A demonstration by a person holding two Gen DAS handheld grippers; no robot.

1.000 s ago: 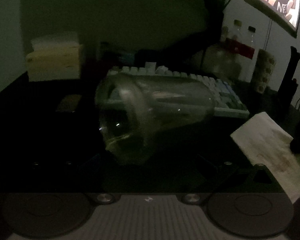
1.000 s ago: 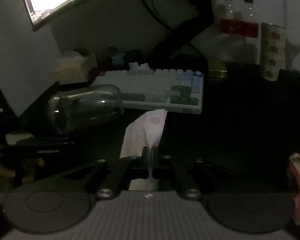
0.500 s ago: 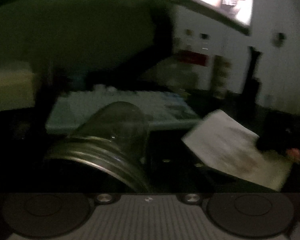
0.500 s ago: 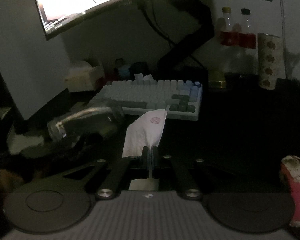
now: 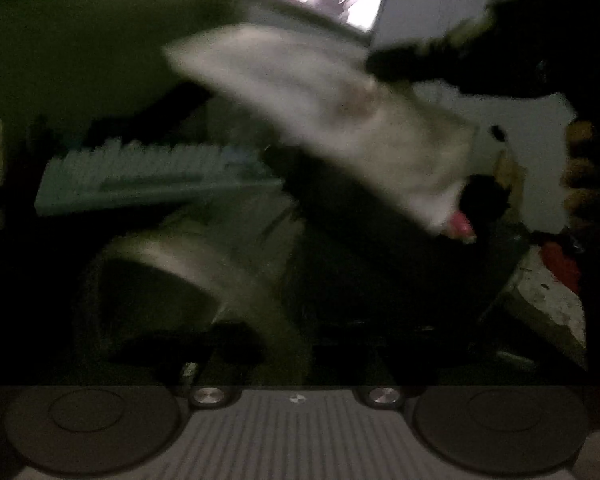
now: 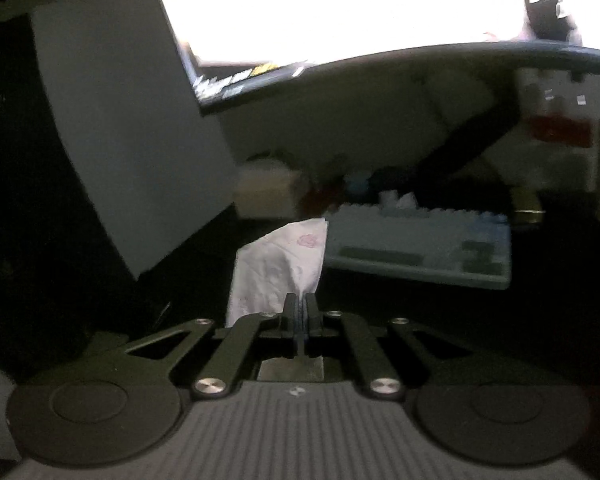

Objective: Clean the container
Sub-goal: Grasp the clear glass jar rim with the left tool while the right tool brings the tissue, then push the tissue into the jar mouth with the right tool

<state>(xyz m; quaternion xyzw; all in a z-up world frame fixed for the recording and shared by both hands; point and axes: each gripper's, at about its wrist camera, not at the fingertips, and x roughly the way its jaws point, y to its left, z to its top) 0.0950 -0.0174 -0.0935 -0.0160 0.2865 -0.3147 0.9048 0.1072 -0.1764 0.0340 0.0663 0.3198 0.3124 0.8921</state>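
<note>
The scene is dark and blurred. In the left wrist view a clear glass jar [image 5: 204,280] fills the lower middle, its wide mouth toward the camera, between the dark fingers of my left gripper [image 5: 292,344], which appears shut on it. A white stained tissue [image 5: 340,112] hangs above the jar, held by my right gripper [image 5: 480,60] at the upper right. In the right wrist view my right gripper [image 6: 300,304] is shut on the white tissue [image 6: 280,264], which sticks up past the fingertips. The jar is out of that view.
A pale keyboard [image 6: 420,248] lies on the dark desk; it also shows in the left wrist view [image 5: 148,172]. A bright curved monitor [image 6: 360,12] spans above. Bottles with red labels [image 6: 556,120] stand at the back right. A pale box [image 6: 264,192] sits behind.
The jar has tipped so its mouth faces the left camera. My right gripper has risen with the tissue and moved above the jar, which has left the right view.
</note>
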